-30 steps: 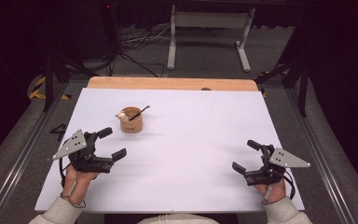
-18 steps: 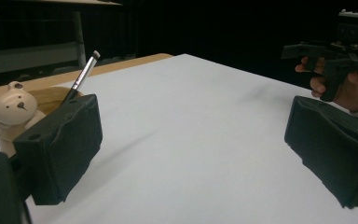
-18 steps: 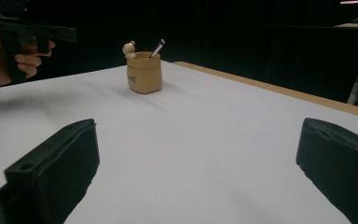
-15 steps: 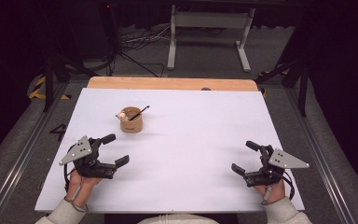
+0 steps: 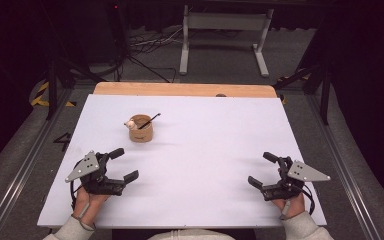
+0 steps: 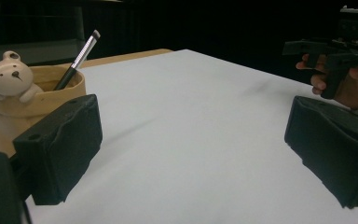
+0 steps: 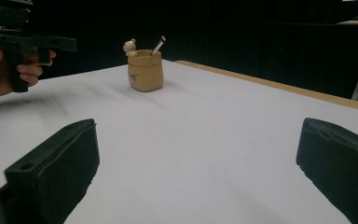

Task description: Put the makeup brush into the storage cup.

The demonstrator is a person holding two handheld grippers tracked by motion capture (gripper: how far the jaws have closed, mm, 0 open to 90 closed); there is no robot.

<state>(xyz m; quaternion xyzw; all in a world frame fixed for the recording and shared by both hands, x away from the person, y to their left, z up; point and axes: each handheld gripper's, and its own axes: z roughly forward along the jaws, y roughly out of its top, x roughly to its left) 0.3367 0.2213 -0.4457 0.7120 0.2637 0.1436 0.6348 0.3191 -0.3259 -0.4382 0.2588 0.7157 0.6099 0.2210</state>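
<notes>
A small tan pot (image 5: 141,131) with a white bear figure (image 6: 8,75) on its rim stands on the white table sheet (image 5: 210,135), left of centre. A thin dark brush (image 5: 150,120) leans inside it. My left gripper (image 5: 123,165) hovers open just in front of the pot, with nothing between its jaws. In the left gripper view the pot (image 6: 25,109) is close by at the left. My right gripper (image 5: 263,169) is open and empty near the front right edge. From the right gripper view the pot (image 7: 144,70) stands far off.
A bare wooden strip (image 5: 185,89) runs along the table's far edge. Beyond it are a grey metal stand (image 5: 222,30) and loose cables (image 5: 135,45) on the floor. Metal rails (image 5: 15,170) flank both sides of the table.
My left gripper has drifted right and toward the front edge, away from the pot. The right gripper has barely moved.
</notes>
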